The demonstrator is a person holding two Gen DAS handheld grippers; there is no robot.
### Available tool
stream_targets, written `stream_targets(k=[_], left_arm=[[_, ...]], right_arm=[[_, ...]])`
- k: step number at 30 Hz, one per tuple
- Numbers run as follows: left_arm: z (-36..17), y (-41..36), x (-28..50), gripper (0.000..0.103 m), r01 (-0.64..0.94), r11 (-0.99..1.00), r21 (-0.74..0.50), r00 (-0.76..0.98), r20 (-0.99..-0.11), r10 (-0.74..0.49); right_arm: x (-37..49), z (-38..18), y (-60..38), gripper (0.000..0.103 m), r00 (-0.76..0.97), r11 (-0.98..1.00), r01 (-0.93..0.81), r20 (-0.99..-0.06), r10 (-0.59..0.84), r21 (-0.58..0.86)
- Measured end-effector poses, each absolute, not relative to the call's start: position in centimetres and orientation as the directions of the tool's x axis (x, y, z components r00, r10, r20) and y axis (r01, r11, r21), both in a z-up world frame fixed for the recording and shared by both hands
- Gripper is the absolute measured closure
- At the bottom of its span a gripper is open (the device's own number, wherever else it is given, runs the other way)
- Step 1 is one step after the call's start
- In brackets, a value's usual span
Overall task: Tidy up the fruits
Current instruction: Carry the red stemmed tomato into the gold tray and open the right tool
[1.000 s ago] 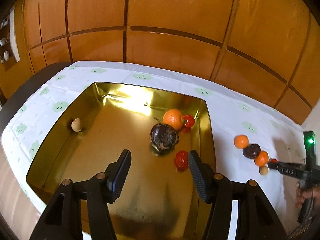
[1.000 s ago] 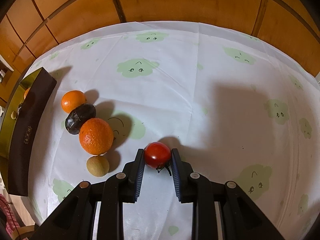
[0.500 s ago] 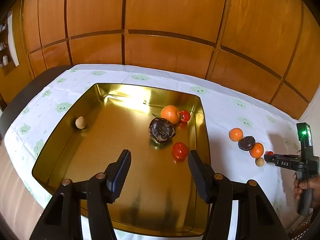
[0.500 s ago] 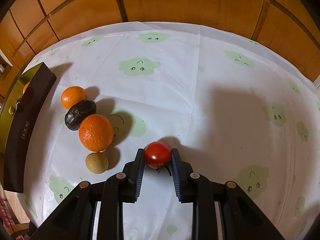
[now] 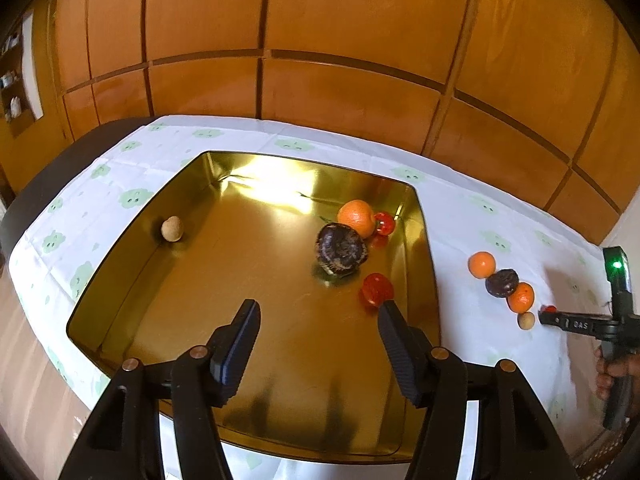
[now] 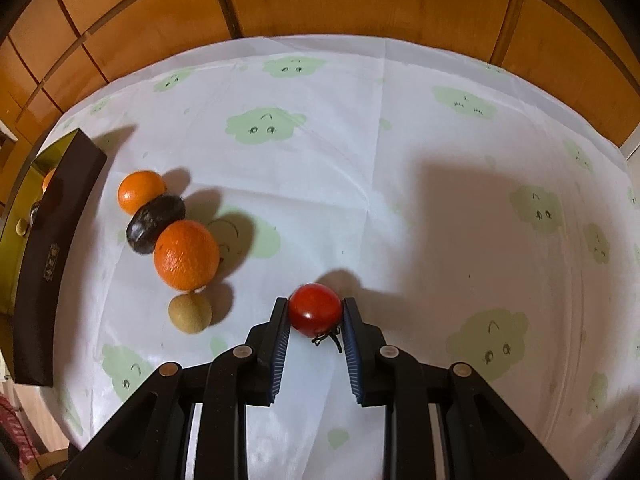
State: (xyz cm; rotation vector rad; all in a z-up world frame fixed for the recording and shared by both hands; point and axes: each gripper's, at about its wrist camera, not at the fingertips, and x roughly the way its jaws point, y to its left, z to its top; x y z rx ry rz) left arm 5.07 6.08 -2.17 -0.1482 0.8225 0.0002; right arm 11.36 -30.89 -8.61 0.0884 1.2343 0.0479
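My right gripper [image 6: 315, 309] is shut on a red tomato [image 6: 315, 308], held just above the tablecloth. To its left lie a tan round fruit [image 6: 189, 313], a big orange [image 6: 187, 255], a dark purple fruit [image 6: 155, 224] and a small orange [image 6: 140, 197]. My left gripper [image 5: 318, 316] is open and empty above the gold tray [image 5: 420, 240]. In the tray lie an orange [image 5: 356, 218], a dark purple fruit [image 5: 341, 250], two tomatoes [image 5: 377, 289] and a tan fruit [image 5: 172, 229]. The right gripper also shows in the left wrist view [image 5: 550, 314].
The tray's dark outer wall [image 6: 48, 248] stands at the left edge of the right wrist view. A white cloth with green cloud prints [image 6: 400, 168] covers the table. Wooden wall panels [image 5: 320, 40] rise behind it.
The left gripper has pulled back and up from the tray, so more of the tray shows. The right gripper stays shut on the tomato and has shifted slightly.
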Motion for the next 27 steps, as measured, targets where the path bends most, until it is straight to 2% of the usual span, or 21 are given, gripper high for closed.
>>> stream_targets(k=[4, 8, 14, 27], left_arm=[[-2.3, 7.1, 5.0, 0.041, -0.083, 0.988, -0.131, 0.681, -0.731, -0.040], [-2.6, 8.2, 4.9, 0.041, -0.111, 0.985, -0.132, 0.679, -0.734, -0.022], [-2.9, 9.1, 4.8, 0.041, -0.136, 0.982, -0.133, 0.676, -0.737, -0.006], [-2.7, 9.1, 4.5, 0.039, -0.131, 0.987, -0.098, 0.690, -0.723, 0.019]], right_arm=[[10.7, -7.8, -30.8, 0.077, 0.324, 0.995, 0.015, -0.942, 0.085, 0.094], [9.7, -5.6, -29.9, 0.077, 0.389, 0.995, -0.023, -0.916, 0.100, 0.098], [8.3, -2.4, -25.6, 0.077, 0.457, 0.972, -0.176, -0.862, 0.219, 0.153], [5.8, -1.4, -14.0, 0.077, 0.382, 0.870, -0.445, -0.833, 0.400, 0.214]])
